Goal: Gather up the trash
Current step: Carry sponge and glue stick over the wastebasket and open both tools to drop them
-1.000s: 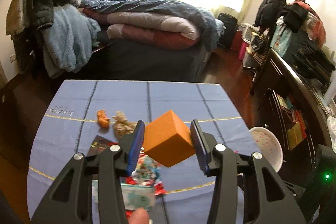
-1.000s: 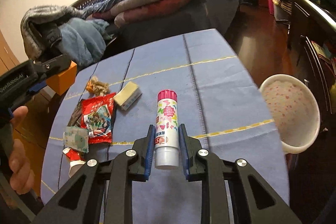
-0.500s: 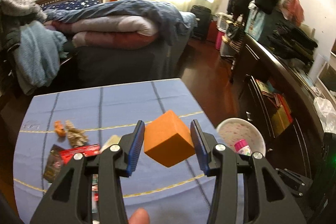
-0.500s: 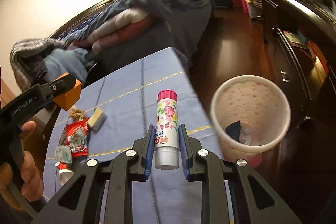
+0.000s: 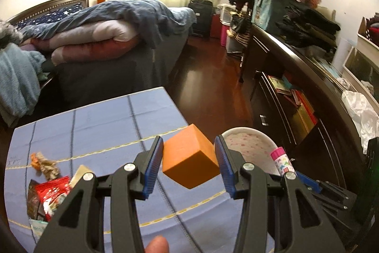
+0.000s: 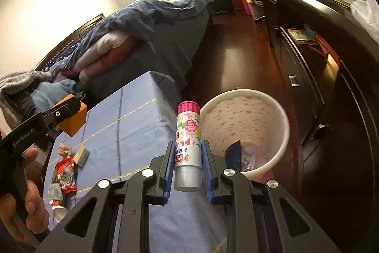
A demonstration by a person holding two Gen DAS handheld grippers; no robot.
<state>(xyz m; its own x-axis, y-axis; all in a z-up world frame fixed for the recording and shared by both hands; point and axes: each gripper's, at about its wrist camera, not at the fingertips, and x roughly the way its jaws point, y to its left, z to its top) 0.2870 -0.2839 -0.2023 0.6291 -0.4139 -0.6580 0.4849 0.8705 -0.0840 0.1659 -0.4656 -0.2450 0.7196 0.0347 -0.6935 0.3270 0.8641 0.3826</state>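
Fingers of the left gripper [image 5: 189,161] squeezed an orange block [image 5: 190,160] from both sides, and the block hung tilted in the air over the right edge of the blue table [image 5: 94,125], just beside the white bin [image 5: 251,146]. The right gripper [image 6: 187,159] pinched a glue stick [image 6: 188,146] between its blue pads, pink cap pointing away, over the table's right edge next to the bin's rim. Wrappers [image 6: 65,176] and scraps [image 5: 43,163] lay near the table's left edge.
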